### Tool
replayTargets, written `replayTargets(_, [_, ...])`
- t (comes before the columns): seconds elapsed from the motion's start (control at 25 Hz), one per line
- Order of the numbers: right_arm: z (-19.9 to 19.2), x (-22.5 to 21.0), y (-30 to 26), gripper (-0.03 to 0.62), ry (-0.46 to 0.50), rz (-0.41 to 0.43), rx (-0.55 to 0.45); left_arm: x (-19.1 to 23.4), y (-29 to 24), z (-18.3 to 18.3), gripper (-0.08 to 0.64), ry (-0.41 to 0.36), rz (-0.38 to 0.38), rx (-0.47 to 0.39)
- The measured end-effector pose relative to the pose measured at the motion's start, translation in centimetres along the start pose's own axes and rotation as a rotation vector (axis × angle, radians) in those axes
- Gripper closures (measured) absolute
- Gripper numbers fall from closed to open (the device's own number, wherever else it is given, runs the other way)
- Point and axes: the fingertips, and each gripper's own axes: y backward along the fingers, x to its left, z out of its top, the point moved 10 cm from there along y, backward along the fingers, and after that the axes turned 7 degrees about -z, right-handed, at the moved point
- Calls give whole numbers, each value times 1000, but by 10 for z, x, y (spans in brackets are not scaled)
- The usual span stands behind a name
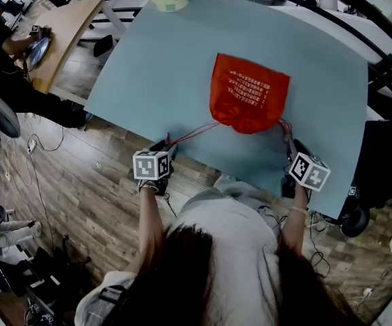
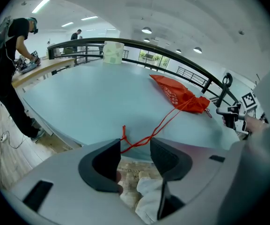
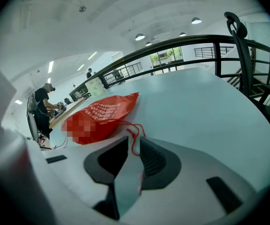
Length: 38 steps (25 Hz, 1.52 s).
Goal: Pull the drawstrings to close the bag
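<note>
Bag [image 1: 248, 94]: mouth cinched; I judge it closed. Left gripper [image 2: 135, 144]: fingers spread, left string [image 2: 165, 120] loose between. Right gripper [image 3: 134, 142]: fingers slightly parted around right string [image 3: 135, 134].

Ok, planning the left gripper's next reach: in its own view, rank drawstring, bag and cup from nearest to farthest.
1. Red drawstring, lying across the left gripper's open fingers.
2. Orange bag, farther off, to the right.
3. Cup, farthest back, to the left.
</note>
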Motion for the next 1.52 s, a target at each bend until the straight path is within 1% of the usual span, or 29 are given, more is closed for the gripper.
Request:
replayTargets(0.28, [-4,6,10,517,21,10,-22,-9,3,-8,349,-42,-37,12])
replayTargets(0.4, [-7,8,14,517,31,15,-25,-12,4,-12,347,-59,-52,25])
replayTargets(0.64, [-12,11,29,517,36,12,-52,-17,11,-18,342,-77,-79,25])
replayTargets(0.92, [-23,19,49,517,59,12,-76,-30,18,-23,337,-109,-97,-17])
replayTargets(1.08, [-32,24,63,517,67,19,-89,-43,24,-32,338,-147,-129,-16])
replayTargets(1.32, [-41,36,82,517,76,33,-123,-59,34,-45,338,-182,-190,-24])
replayTargets(1.52, [-50,48,93,517,90,44,-142,-69,42,-53,339,-203,-238,-52])
